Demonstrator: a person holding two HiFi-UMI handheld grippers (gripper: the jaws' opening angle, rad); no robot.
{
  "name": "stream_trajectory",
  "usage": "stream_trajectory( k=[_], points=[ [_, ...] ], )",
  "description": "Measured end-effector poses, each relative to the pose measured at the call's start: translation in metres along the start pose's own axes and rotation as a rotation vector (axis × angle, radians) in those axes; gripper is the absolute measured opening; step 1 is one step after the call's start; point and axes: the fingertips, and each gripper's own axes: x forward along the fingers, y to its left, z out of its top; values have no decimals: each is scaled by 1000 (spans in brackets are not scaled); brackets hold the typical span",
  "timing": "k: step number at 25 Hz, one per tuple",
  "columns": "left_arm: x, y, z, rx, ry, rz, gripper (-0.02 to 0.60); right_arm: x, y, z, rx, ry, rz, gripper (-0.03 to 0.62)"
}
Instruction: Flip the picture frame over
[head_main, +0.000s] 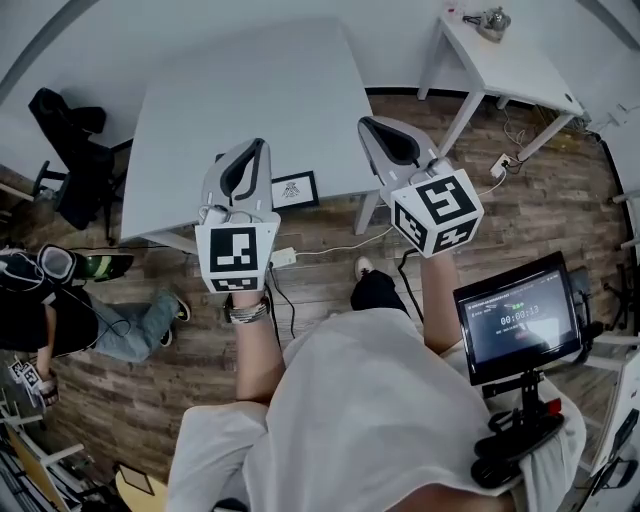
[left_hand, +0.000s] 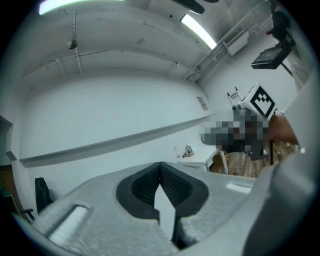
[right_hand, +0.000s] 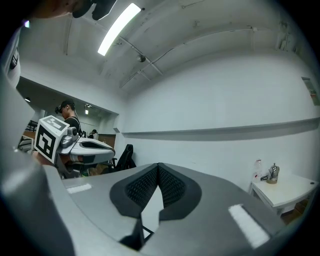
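Left hand-held gripper (head_main: 256, 150) closed, empty, picture frame (head_main: 295, 188) on table (head_main: 250, 80)

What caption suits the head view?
Left gripper and right gripper, shut and empty, above black picture frame on grey table.

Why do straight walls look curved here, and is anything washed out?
Head view: the wide lens bows the white table's edges; corners go dark. Left gripper view: the wall ledge arcs, the ceiling light blows out. Right gripper view: its light strip glares too.
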Motion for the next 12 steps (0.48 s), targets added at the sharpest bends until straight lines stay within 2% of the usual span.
stream_trajectory(
  k=[12],
  points=[
    [-9,6,12,1,-20,-7,3,-3,10,18,-24,-18,-4,2]
  ],
)
